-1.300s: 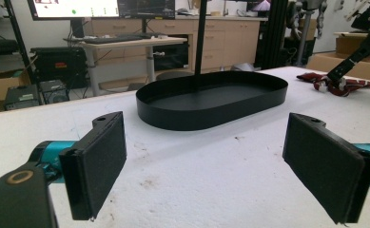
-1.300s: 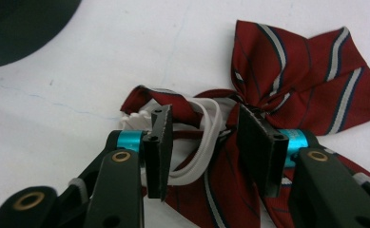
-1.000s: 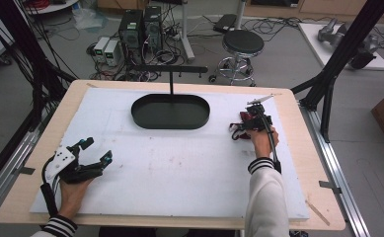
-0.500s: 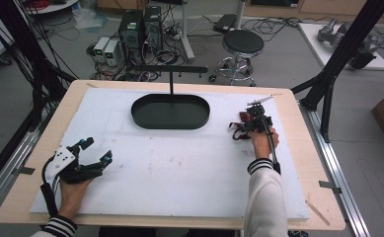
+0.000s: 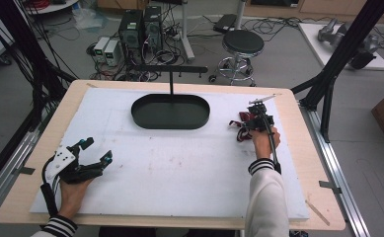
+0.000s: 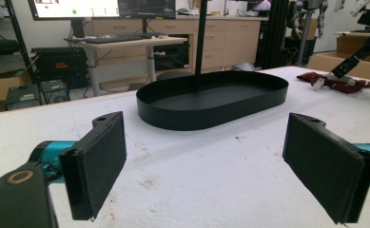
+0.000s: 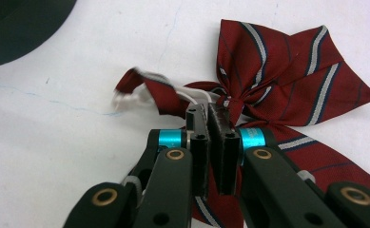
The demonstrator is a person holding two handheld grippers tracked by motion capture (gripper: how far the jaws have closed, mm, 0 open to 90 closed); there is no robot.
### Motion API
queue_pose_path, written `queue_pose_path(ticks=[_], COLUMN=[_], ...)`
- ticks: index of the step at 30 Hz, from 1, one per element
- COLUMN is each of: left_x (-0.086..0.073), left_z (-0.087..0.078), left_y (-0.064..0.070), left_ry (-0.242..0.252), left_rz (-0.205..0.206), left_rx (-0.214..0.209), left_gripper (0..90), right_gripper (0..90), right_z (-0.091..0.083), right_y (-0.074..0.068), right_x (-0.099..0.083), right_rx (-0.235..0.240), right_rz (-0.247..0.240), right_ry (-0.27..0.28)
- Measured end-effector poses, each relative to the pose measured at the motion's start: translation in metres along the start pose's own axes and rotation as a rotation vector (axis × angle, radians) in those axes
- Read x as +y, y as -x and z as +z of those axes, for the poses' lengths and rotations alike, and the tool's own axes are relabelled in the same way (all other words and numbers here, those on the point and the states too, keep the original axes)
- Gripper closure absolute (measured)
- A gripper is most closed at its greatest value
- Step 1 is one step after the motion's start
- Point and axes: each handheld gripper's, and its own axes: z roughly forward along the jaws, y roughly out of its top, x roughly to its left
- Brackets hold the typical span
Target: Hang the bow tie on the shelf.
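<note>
At the table's right side, beside the black oval tray (image 5: 170, 111): one red bow tie (image 7: 287, 80), striped in grey and navy, lying flat on the white foam board (image 5: 179, 168). Right gripper (image 7: 215, 121) stands directly over it, jaws closed together at the central knot, cloth pinched between the pads. Fabric woven, matte; a thin white elastic strap (image 7: 140, 97) trails off blurred, its end hard to make out. Lower bow wing partly hidden under the gripper. Left gripper (image 6: 206, 161) rests near the board's left corner, well apart from the tie, jaws spread wide, holding nothing; pads flat, black, felt-like.
</note>
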Motion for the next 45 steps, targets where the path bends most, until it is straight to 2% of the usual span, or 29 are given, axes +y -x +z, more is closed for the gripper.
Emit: queue_pose_path(ticks=[3, 5, 7, 10, 14, 17, 18, 19, 22, 29, 39, 42, 43, 44, 45], left_x=[0.0, 0.0, 0.0, 0.0, 0.0, 0.0, 0.0, 0.0, 0.0, 0.0, 0.0, 0.0, 0.0, 0.0, 0.0], left_z=[0.0, 0.0, 0.0, 0.0, 0.0, 0.0, 0.0, 0.0, 0.0, 0.0, 0.0, 0.0, 0.0, 0.0, 0.0], left_y=[0.0, 0.0, 0.0, 0.0, 0.0, 0.0, 0.0, 0.0, 0.0, 0.0, 0.0, 0.0, 0.0, 0.0, 0.0], left_ry=[0.002, 0.001, 0.001, 0.002, 0.002, 0.001, 0.001, 0.001, 0.001, 0.001, 0.001, 0.001, 0.0, 0.0, 0.0], left_rz=[-0.001, -0.002, -0.001, -0.003, -0.003, -0.004, -0.003, -0.004, -0.004, -0.002, -0.002, -0.002, -0.002, -0.002, -0.002], left_rx=[0.0, 0.0, 0.0, 0.0, 0.0, 0.001, 0.001, 0.001, 0.002, 0.002, 0.002, 0.001, 0.002, 0.002, 0.001], left_gripper=[15.0, 15.0, 15.0, 15.0, 15.0, 15.0, 15.0, 15.0, 15.0, 15.0, 15.0, 15.0, 15.0, 15.0, 15.0], right_gripper=[86.7, 79.4, 76.6, 76.4, 73.9, 75.3, 77.0, 82.4, 85.8, 86.6, 86.7, 86.9, 87.0, 87.0, 87.1], right_z=[0.001, 0.002, 0.003, 0.005, 0.007, 0.008, 0.008, 0.008, 0.008, 0.006, -0.007, -0.012, -0.017, -0.018, -0.022], right_y=[0.0, -0.001, -0.001, -0.002, -0.001, -0.001, -0.001, -0.001, 0.0, 0.0, -0.005, -0.007, -0.01, -0.01, -0.013], right_x=[0.0, 0.0, 0.0, 0.0, -0.001, -0.001, -0.001, -0.001, -0.001, -0.001, 0.003, 0.005, 0.006, 0.007, 0.008], right_rx=[0.003, 0.002, -0.004, -0.017, -0.01, -0.012, -0.012, -0.012, -0.005, -0.01, -0.031, -0.026, -0.022, -0.023, -0.031], right_rz=[0.001, -0.008, -0.018, -0.029, -0.022, -0.023, -0.024, -0.025, -0.015, -0.016, -0.048, -0.047, -0.052, -0.058, -0.076], right_ry=[-0.008, -0.011, -0.016, -0.031, -0.041, -0.039, -0.039, -0.041, -0.044, -0.039, 0.048, 0.097, 0.146, 0.158, 0.192])
